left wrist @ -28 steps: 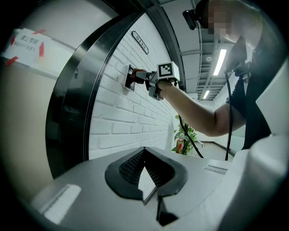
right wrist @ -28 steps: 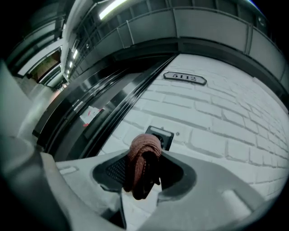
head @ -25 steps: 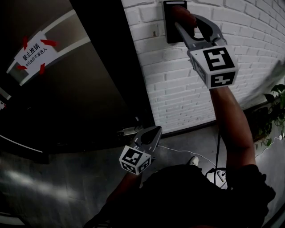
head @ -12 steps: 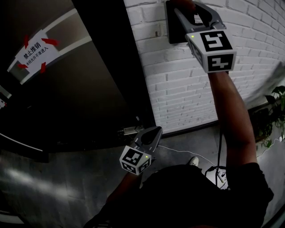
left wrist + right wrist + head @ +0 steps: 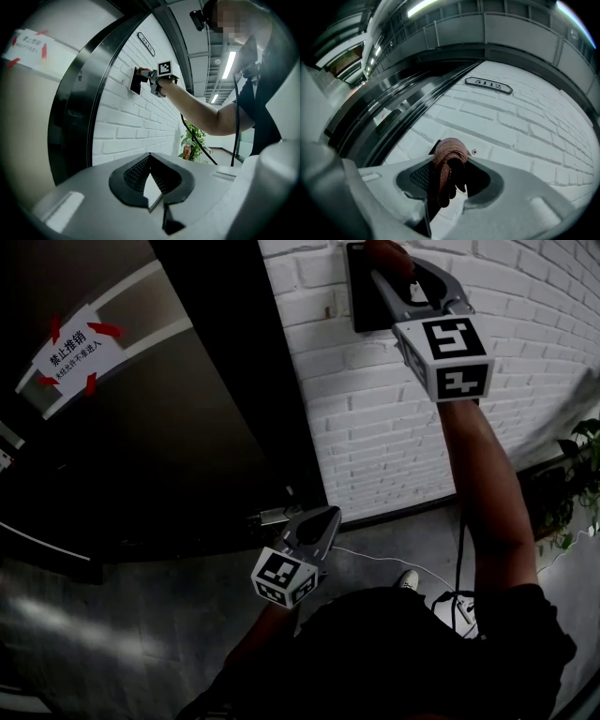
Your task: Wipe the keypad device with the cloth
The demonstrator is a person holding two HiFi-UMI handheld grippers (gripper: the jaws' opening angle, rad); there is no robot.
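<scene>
The black keypad device [image 5: 361,292] is mounted on the white brick wall [image 5: 375,418] at the top of the head view. My right gripper [image 5: 389,268] is raised against it, shut on a reddish-brown cloth [image 5: 446,164] whose bunched end [image 5: 384,254] presses on the device's face. In the left gripper view the keypad device [image 5: 135,80], the cloth [image 5: 144,73] and my right gripper [image 5: 151,78] show from the side. My left gripper [image 5: 323,518] hangs low by the door, shut with nothing between its jaws; in its own view my left gripper [image 5: 151,180] shows only wall beyond.
A dark door [image 5: 159,427] with a paper notice [image 5: 70,345] taped in red stands left of the wall. A room number plate [image 5: 488,86] sits above the keypad. A potted plant [image 5: 581,474] stands at the right, and a white cable [image 5: 375,559] lies on the floor.
My right gripper with the cloth moved up the keypad's face, then came slightly back down. My left gripper has stayed in place.
</scene>
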